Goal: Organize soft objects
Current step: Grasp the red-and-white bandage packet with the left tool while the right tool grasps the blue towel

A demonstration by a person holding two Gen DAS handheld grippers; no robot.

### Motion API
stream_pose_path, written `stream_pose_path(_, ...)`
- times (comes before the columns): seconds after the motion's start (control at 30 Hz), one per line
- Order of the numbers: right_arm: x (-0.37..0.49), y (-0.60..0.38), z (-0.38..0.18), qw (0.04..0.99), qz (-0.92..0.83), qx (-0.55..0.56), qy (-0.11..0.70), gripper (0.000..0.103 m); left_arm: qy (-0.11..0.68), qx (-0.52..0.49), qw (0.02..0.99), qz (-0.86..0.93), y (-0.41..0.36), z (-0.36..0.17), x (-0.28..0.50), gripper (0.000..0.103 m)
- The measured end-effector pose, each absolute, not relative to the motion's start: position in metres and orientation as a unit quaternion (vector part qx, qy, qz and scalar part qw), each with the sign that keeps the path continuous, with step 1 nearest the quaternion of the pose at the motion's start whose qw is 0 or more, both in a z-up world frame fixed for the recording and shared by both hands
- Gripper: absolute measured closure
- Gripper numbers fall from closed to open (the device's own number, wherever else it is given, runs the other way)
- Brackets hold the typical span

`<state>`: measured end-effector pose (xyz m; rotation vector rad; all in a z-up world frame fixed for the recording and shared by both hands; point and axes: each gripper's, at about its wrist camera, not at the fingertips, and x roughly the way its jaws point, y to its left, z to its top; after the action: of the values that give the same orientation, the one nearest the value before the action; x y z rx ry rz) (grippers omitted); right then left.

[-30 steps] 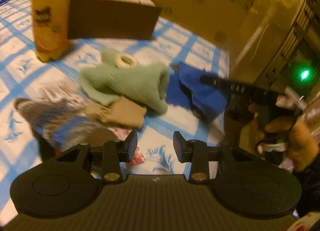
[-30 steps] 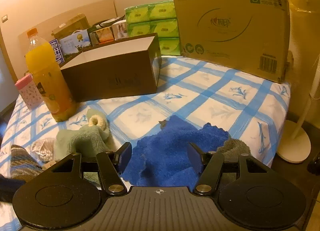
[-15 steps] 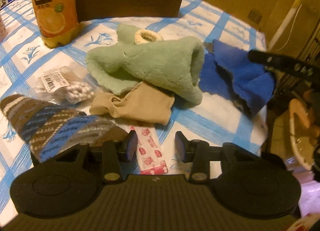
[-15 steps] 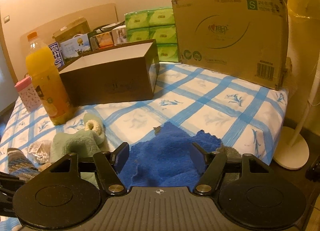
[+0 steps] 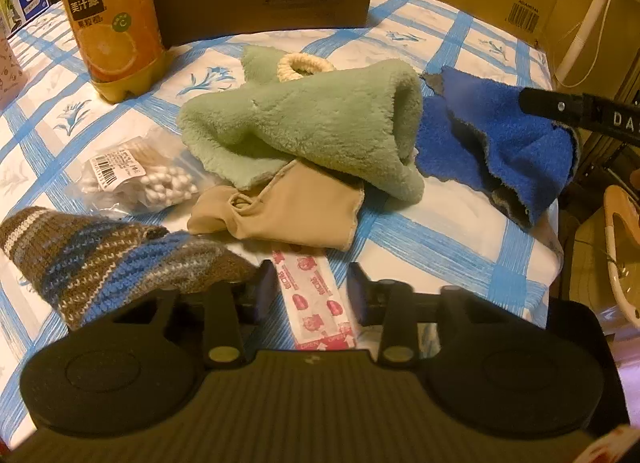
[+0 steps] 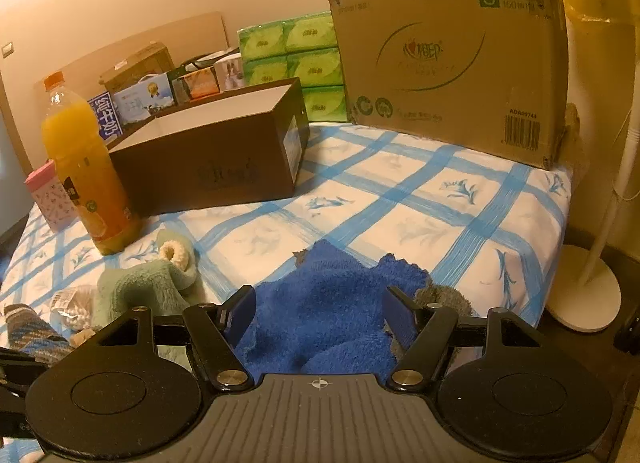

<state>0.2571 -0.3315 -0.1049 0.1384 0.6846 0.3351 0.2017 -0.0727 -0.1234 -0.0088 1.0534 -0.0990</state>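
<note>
Lowered and tilted downward since a second ago, the left gripper (image 5: 312,287) now hangs over the near edge of the bed (image 5: 432,239); its jaws are closing, astride a red-and-white printed packet (image 5: 316,303) with a gap on each side, not pinching it. Right gripper (image 6: 320,311): unmoved, jaws spread wide above the blue cloth (image 6: 328,319), gripping nothing.

Soft items on the blue-checked bedspread, counted:
- one green fleece cloth (image 5: 320,123) with one cream loop (image 5: 300,65), centre
- one blue cloth (image 5: 500,143), right, draped at the bed's edge
- one tan fabric piece (image 5: 288,211), partly under the green cloth
- one striped knit item (image 5: 100,259), left, just beside the left finger

Other items: one bag of cotton swabs (image 5: 140,179), one orange juice bottle (image 5: 112,19), one open brown box (image 6: 208,159), one large cardboard carton (image 6: 448,59).

Views compared — only the left wrist camera shows the packet, the tan piece and the right gripper's arm (image 5: 580,115) over the blue cloth. Only the right wrist camera shows six green tissue packs (image 6: 296,63), one pink carton (image 6: 50,199) and the box's open top.
</note>
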Motion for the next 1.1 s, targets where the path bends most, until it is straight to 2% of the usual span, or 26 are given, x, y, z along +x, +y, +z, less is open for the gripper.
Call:
stream_pose_path(0.1,0.257,-0.333,-0.105,0.926,0.165,0.061,0.333,0.029,0.507,-0.021,0.86,-0.053,-0.065,-0.119,0.2,0.076)
stream_pose_path(0.17,0.257,-0.335,-0.104,0.928,0.165,0.056,0.33,0.02,0.506,-0.021,0.861,-0.057,-0.063,-0.115,0.196,0.076)
stream_pose_path(0.27,0.26,-0.339,-0.105,0.929,0.165,0.049,0.329,0.011,0.501,-0.023,0.863,-0.066,-0.06,-0.107,0.187,0.077)
stream_pose_path(0.3,0.262,-0.339,-0.106,0.927,0.167,0.047,0.332,0.01,0.499,-0.025,0.864,-0.069,-0.059,-0.104,0.184,0.08)
stream_pose_path(0.47,0.276,-0.34,-0.117,0.917,0.187,0.035,0.35,0.001,0.481,-0.03,0.872,-0.084,-0.056,-0.083,0.174,0.082)
stream_pose_path(0.63,0.289,-0.33,-0.134,0.915,0.172,-0.011,0.366,0.001,0.458,-0.018,0.884,-0.089,-0.056,-0.07,0.173,0.082)
stream_pose_path(0.7,0.291,-0.328,-0.14,0.913,0.166,-0.028,0.37,0.001,0.471,-0.006,0.878,-0.083,-0.057,-0.076,0.175,0.082)
stream_pose_path(0.73,0.293,-0.327,-0.145,0.909,0.171,-0.032,0.38,0.001,0.475,-0.008,0.876,-0.083,-0.057,-0.079,0.174,0.081)
stream_pose_path(0.83,0.293,-0.321,-0.158,0.902,0.164,-0.059,0.396,0.0,0.492,-0.012,0.866,-0.086,-0.058,-0.089,0.17,0.064)
stream_pose_path(0.9,0.286,-0.316,-0.16,0.906,0.16,-0.077,0.384,0.001,0.494,0.006,0.865,-0.083,-0.061,-0.094,0.165,0.062)
stream_pose_path(0.93,0.284,-0.313,-0.161,0.907,0.158,-0.078,0.383,0.001,0.495,0.017,0.865,-0.082,-0.062,-0.097,0.163,0.061)
stream_pose_path(1.0,0.279,-0.309,-0.161,0.907,0.154,-0.085,0.381,0.01,0.504,0.026,0.86,-0.081,-0.064,-0.105,0.163,0.061)
stream_pose_path(1.1,0.272,-0.302,-0.158,0.908,0.162,-0.095,0.374,0.036,0.514,0.024,0.854,-0.077,-0.064,-0.114,0.163,0.063)
